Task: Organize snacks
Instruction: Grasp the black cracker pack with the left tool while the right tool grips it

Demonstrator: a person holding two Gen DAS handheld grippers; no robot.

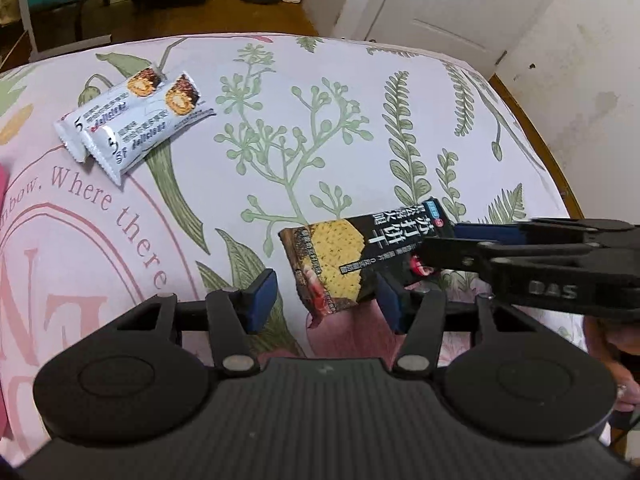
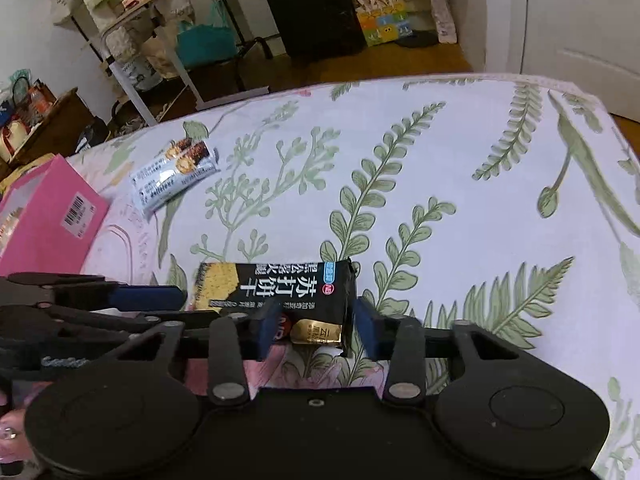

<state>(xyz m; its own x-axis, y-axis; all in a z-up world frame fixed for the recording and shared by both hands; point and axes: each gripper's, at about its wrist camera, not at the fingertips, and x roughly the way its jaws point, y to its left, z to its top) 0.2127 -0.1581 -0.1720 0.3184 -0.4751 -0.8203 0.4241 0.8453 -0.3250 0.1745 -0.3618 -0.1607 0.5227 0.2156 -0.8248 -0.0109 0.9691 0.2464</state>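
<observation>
Cracker packet [image 2: 280,292] between right fingers [image 2: 264,330]

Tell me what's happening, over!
Both grippers, left and right, straddle the black cracker packet, pads not clearly pressing. Two white snack bars wait. Nothing blocking.

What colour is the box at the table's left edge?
Bright pink box, with a white barcode label; it shows best in the right wrist view.

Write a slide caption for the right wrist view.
Right gripper straddles one end of a black cracker pack on a floral cloth; two white snack packets lie beyond.
</observation>
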